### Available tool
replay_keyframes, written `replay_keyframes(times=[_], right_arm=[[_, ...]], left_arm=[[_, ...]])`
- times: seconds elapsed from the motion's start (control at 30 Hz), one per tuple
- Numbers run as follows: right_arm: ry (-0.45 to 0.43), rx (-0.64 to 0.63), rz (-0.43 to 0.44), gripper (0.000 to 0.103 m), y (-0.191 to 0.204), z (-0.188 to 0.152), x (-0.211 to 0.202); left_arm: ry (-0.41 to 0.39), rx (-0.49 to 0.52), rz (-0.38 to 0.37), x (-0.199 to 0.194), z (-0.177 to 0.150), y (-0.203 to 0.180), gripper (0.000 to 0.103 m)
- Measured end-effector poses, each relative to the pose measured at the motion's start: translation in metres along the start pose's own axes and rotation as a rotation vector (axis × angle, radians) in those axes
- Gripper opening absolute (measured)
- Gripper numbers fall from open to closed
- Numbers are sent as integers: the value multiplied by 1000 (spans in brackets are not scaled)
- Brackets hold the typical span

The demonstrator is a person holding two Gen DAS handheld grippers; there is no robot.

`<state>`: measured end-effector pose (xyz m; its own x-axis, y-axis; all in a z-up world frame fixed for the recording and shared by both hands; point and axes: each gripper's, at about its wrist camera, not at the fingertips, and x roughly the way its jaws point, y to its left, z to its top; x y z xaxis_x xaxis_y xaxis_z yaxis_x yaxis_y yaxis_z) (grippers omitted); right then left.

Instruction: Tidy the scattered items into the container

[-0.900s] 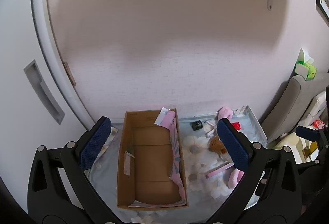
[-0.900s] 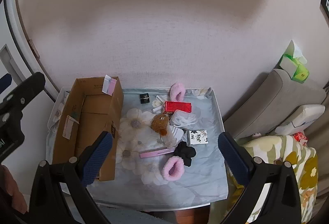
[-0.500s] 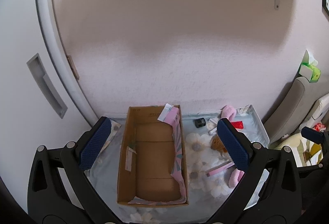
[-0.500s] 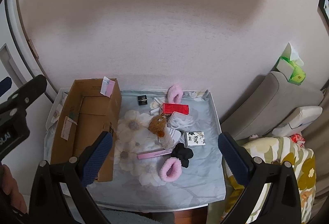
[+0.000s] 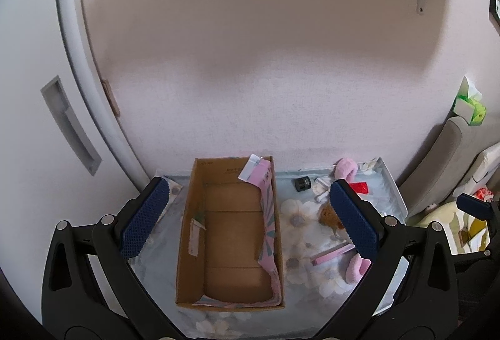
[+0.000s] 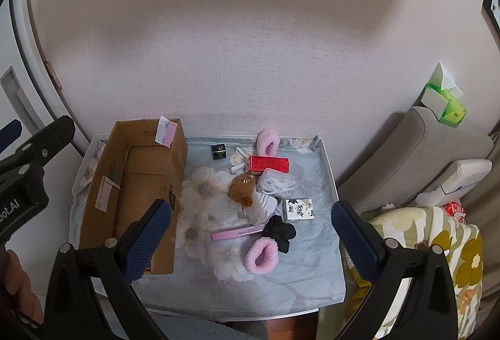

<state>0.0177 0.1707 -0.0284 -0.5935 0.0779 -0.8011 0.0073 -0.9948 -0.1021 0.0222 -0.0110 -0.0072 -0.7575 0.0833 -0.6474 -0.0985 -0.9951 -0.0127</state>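
Both tongs hang released, gripping nothing. Beneath the left tongs (image 5: 250,215) sits the rectangular cardboard box (image 5: 232,233); ahead of the right tongs (image 6: 250,233) lie fluffy pink scrunchies (image 6: 262,255) and a brown plush toy (image 6: 241,188).

The left gripper's finger (image 5: 353,219) hides part of the brown plush toy (image 5: 328,215) — its face unseen.
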Motion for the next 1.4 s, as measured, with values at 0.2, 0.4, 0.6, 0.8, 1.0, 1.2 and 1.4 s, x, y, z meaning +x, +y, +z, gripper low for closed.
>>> replay_keyframes(times=[0.2, 0.4, 0.6, 0.8, 1.0, 1.2, 1.4], right_arm=[[-1, -5, 25, 102, -1, -2, -1], [1, 15, 35, 102, -5, -4, -1], [3, 26, 38, 102, -16, -6, 1], [14, 43, 60, 102, -29, -5, 5], [-14, 114, 206, 102, -66, 4, 4], [-70, 68, 181, 102, -111, 26, 6], [-38, -13, 171, 102, -140, 37, 45]], left_arm=[[18, -4, -2, 4, -2, -3, 102], [33, 7, -10, 8, -5, -10, 102], [42, 10, -23, 11, -8, -18, 102], [55, 15, -29, 14, -9, -27, 102], [74, 25, -35, 19, -10, -34, 102], [98, 57, -94, 28, -19, -49, 102], [186, 86, -176, 56, -46, -84, 102]])
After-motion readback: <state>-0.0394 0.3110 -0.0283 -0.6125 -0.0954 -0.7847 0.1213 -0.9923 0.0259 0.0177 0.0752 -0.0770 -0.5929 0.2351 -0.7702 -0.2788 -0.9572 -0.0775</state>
